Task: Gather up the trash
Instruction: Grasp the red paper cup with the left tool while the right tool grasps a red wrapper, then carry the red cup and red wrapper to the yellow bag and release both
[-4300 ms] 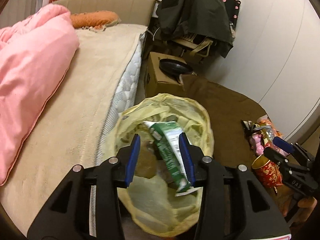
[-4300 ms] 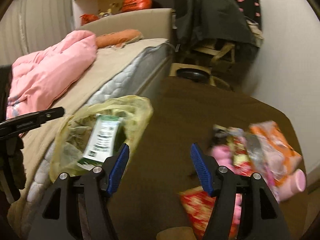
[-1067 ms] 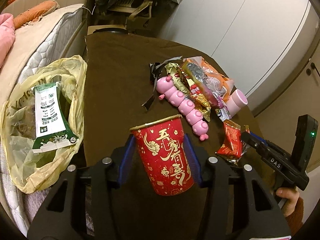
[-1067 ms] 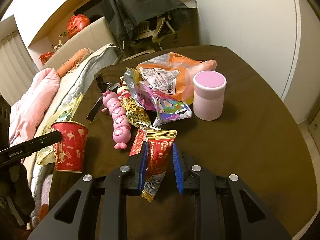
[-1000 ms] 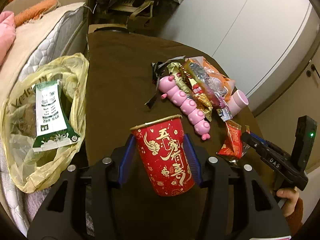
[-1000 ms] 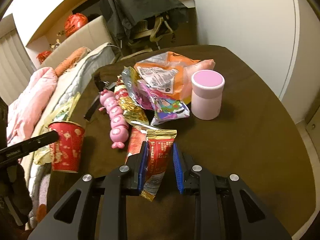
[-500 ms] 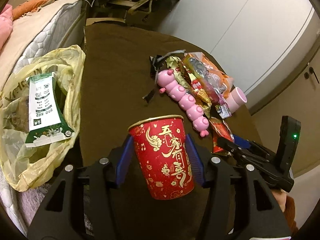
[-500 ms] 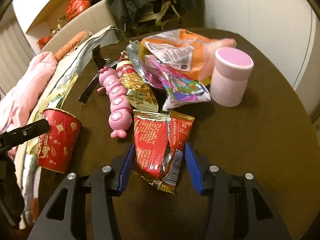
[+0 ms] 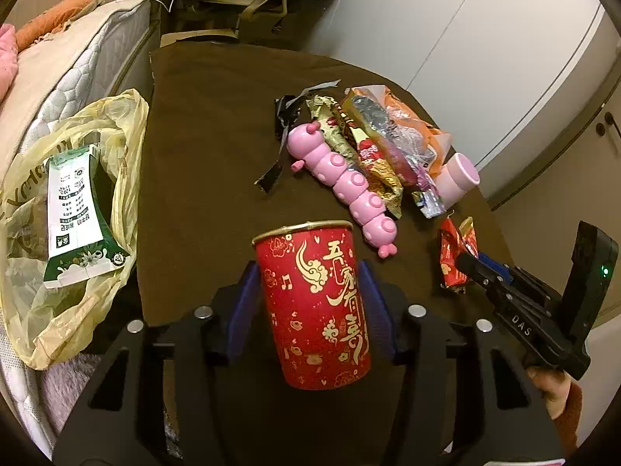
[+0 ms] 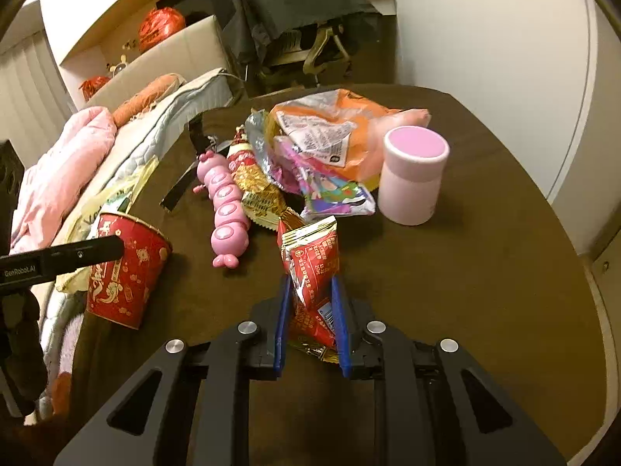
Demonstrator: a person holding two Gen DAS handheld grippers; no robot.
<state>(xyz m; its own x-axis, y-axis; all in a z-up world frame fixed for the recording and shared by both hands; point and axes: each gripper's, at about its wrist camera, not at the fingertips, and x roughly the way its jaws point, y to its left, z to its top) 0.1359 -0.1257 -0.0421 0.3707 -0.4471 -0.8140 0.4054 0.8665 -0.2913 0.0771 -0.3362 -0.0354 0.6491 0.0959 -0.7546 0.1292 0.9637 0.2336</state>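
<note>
We hold the red paper cup with gold lettering (image 9: pixel 316 303) clamped between the left gripper (image 9: pixel 310 306) fingers, off the brown worktop (image 9: pixel 209 124), so it can swing to the yellow plastic trash bag (image 9: pixel 70 202) on their left. The right gripper (image 10: pixel 310 320) fingers pinch a red foil snack wrapper (image 10: pixel 312 268), likely bound there too.

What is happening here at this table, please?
A person is clearing trash with two handheld grippers. The left gripper has its jaws closed on a red paper cup, lifted beside the yellow trash bag, which already holds a green-and-white carton. The right gripper pinches a red snack wrapper. More wrappers, a pink caterpillar toy and a pink jar remain on the brown table.
</note>
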